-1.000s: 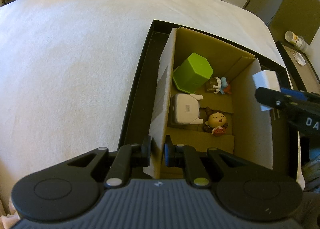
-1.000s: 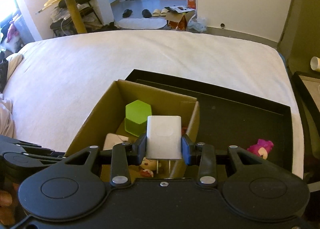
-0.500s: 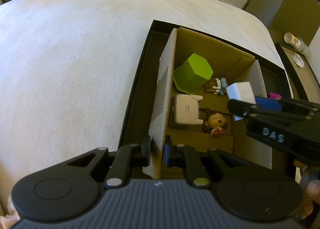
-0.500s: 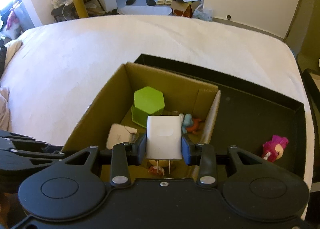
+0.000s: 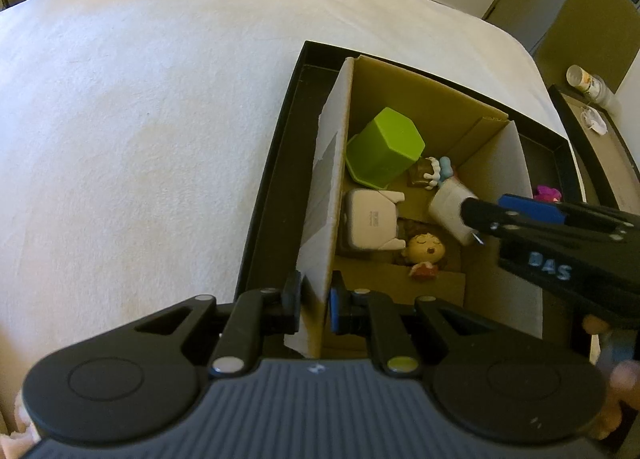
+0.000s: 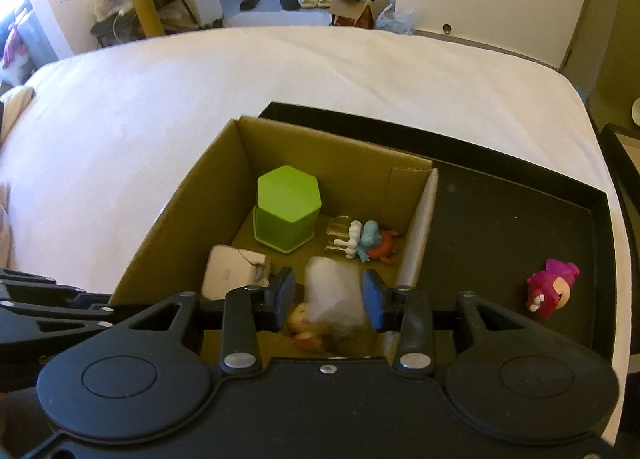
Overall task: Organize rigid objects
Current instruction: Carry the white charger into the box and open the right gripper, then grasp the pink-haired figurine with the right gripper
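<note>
A brown cardboard box (image 6: 224, 195) stands in a black tray (image 6: 500, 219) on a white bed. My left gripper (image 5: 316, 295) is shut on the box's near left wall (image 5: 324, 219). Over the box's inside, my right gripper (image 6: 329, 295) has its jaws opening. A white charger (image 6: 332, 299) shows blurred between the pads with gaps on both sides. From the left wrist the charger (image 5: 450, 211) tilts at the right fingertips (image 5: 476, 211). In the box lie a green hexagonal container (image 6: 288, 207), a white device (image 5: 372, 223) and two small figurines (image 5: 426, 251).
A pink toy (image 6: 552, 291) lies in the tray to the right of the box. The white bedcover (image 5: 140, 119) spreads to the left and beyond. A second dark tray (image 5: 592, 147) and a cup (image 5: 582, 81) sit past the bed's right edge.
My right gripper sank into the box and its jaws parted from the white charger, which now looks blurred and loose. The left gripper kept still on the box wall.
</note>
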Available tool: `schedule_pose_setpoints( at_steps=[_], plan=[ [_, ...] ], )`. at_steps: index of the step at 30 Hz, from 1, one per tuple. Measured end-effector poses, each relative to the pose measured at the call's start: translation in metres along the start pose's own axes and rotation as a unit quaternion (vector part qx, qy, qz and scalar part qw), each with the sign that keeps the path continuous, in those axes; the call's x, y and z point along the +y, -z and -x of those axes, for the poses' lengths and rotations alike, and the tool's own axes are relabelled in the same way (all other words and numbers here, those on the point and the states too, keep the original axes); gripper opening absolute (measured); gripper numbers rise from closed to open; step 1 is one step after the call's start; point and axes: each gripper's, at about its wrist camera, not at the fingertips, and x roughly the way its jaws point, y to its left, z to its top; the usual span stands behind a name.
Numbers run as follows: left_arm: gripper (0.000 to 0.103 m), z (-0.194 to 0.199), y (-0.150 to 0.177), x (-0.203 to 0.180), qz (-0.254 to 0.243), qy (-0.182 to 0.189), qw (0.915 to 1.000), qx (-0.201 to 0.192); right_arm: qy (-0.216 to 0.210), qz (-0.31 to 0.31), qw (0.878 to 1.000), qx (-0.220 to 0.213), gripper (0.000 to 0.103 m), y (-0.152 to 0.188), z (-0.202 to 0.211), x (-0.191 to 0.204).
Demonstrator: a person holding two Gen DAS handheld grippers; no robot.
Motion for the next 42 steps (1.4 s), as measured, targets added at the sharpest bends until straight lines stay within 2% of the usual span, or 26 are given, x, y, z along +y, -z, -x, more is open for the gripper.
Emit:
schedule_pose_setpoints(
  at_steps=[8,19,34,42],
  plan=[
    [0.012,0.001,0.001,-0.001,-0.003,-0.005,1.0,-0.001,-0.025,-0.032,0.999,-0.022,0.038,0.002,0.025,-0.018],
    [0.012,0.002,0.001,-0.002,-0.003,-0.007,1.0,-0.002,-0.018,-0.056,0.997,-0.045,0.038,0.007,0.048,-0.041],
    [0.011,0.002,0.001,-0.005,-0.004,-0.03,0.9995,-0.005,0.014,-0.107,0.993,-0.043,0.038,0.028,0.036,-0.088],
    [0.01,0.0,0.003,-0.019,-0.034,-0.071,0.9968,-0.01,0.027,-0.139,0.989,-0.042,0.039,0.036,0.023,-0.122]
  ],
)
